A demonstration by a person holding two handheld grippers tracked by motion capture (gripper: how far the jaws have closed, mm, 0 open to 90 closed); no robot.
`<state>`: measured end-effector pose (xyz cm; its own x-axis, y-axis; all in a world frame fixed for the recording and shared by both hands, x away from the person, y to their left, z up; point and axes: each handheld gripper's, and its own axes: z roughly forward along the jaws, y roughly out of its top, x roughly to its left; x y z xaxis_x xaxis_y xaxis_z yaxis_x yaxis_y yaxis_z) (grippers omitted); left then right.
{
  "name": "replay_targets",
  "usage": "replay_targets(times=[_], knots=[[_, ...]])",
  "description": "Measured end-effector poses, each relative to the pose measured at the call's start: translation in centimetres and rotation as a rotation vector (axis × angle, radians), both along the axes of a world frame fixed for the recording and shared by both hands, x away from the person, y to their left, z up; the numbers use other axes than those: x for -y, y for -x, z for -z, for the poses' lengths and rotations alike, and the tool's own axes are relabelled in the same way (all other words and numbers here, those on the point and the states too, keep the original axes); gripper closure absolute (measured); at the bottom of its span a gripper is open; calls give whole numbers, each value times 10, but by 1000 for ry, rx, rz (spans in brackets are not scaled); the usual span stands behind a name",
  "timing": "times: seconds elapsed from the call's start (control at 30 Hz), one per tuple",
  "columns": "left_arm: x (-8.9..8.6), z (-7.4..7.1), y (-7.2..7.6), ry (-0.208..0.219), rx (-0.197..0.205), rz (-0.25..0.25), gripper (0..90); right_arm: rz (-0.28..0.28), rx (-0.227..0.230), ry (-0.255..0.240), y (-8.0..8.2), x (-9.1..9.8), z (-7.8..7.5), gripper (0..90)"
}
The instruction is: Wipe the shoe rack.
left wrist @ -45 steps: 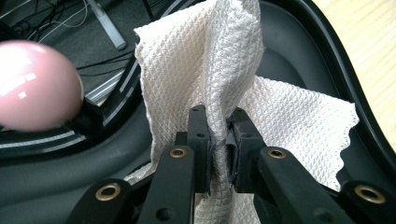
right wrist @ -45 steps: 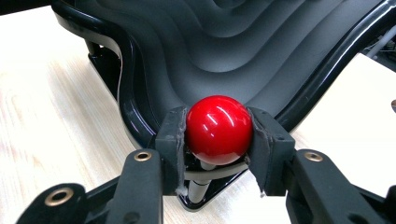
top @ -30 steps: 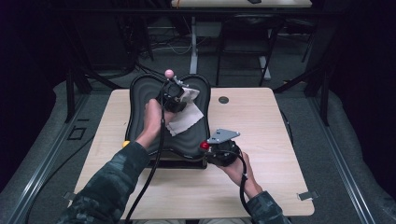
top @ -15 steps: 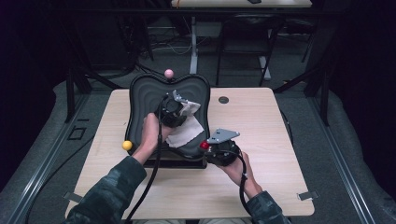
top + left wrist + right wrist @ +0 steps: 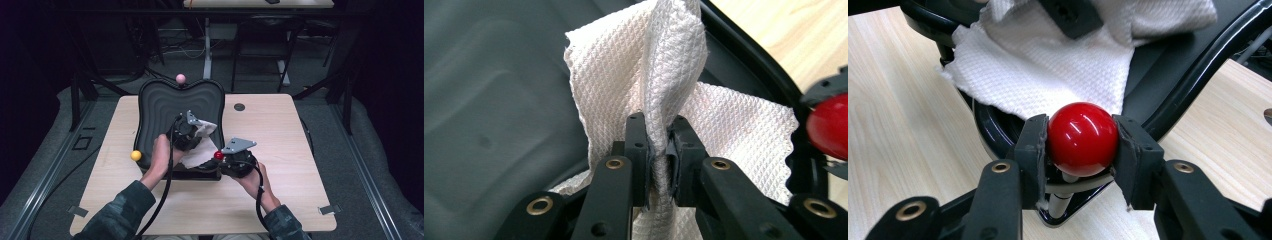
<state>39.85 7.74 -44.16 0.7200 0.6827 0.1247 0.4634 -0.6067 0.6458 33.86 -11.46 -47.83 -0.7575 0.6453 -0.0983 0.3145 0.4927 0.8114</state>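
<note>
Left gripper (image 5: 659, 150) clenched on a bunched fold of white waffle-textured paper towel (image 5: 664, 85), pads pinching the fold from both sides. Towel rising straight ahead of the jaws, fanning out to either side beyond them, lower edge draped down behind the fingertips. Beneath and around that gripper, the black ridged plastic tray (image 5: 489, 100), towel lying against its ribbed floor. Off to the right of the left jaws, at the tray's rim, a slice of glossy red ball knob (image 5: 831, 125).

Right gripper (image 5: 1083, 142) grasping that same red ball knob (image 5: 1083, 137), one pad pressed on each side, knob's thin metal stem dropping down between the jaws to the tray corner. Just beyond the knob, the towel (image 5: 1048, 65) spread over the tray's near edge; pale wooden tabletop (image 5: 893, 125) to either side of the right jaws.

From the high view: left gripper (image 5: 186, 131) over the middle of the tray (image 5: 165, 100), right gripper (image 5: 235, 159) at its near right corner, close together. Yellow ball knob (image 5: 136, 155) at the tray corner left of the left hand, pink ball knob (image 5: 180, 78) at the far rim, well beyond both.
</note>
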Motion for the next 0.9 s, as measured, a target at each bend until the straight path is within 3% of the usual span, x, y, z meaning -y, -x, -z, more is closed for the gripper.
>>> replay_targets(times=[0.53,0.73,0.9], knots=[[7,6,9,17,4,28,814,0,1,5,0,0,0,596],[8,-2,-7,32,12,7,815,0,1,4,0,0,0,596],[12,-16,-32,31,25,-24,815,9,4,16,0,0,-1,596]])
